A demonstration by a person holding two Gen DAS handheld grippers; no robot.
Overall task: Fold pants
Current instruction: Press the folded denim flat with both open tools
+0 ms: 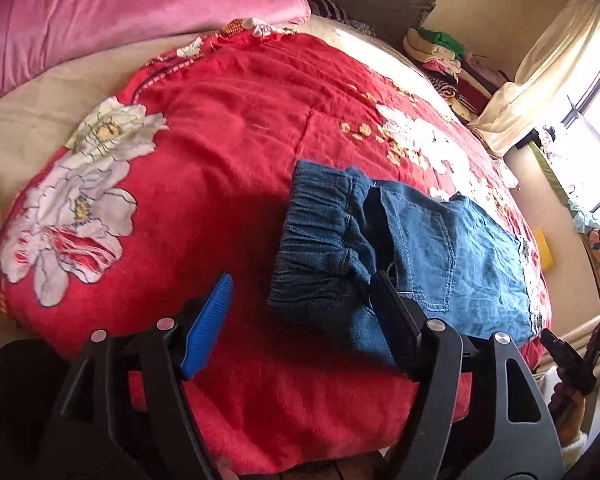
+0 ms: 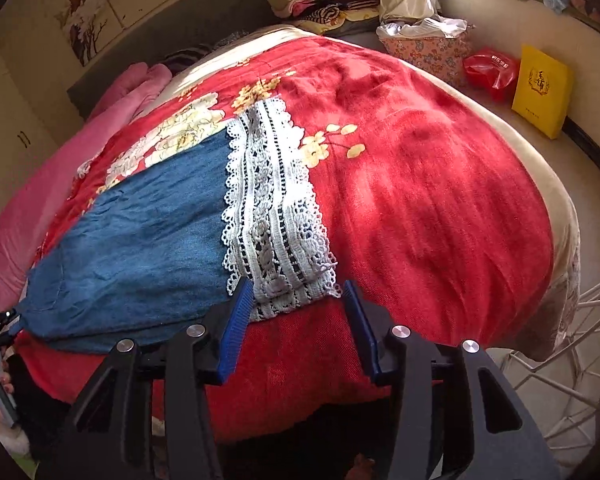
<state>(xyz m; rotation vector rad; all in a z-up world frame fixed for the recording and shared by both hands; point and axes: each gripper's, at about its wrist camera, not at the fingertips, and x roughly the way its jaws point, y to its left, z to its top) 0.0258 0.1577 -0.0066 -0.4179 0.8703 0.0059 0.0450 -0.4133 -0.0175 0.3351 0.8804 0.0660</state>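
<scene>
Blue denim pants [image 1: 428, 256] lie flat on the red floral blanket [image 1: 220, 152], with the elastic waistband [image 1: 320, 240] towards my left gripper. My left gripper [image 1: 304, 292] is open just above the waistband end, its right finger over the denim. In the right wrist view the pants [image 2: 140, 240] end in a white lace cuff [image 2: 276, 208]. My right gripper [image 2: 296, 296] is open, its fingers on either side of the cuff's near corner.
A pink quilt [image 1: 120, 16] lies at the head of the bed. Folded clothes [image 2: 312, 0] are stacked at the far side. A yellow box [image 2: 542, 92] and a red bag [image 2: 490, 70] lean by the wall. A white wire rack [image 2: 572, 360] stands at the right.
</scene>
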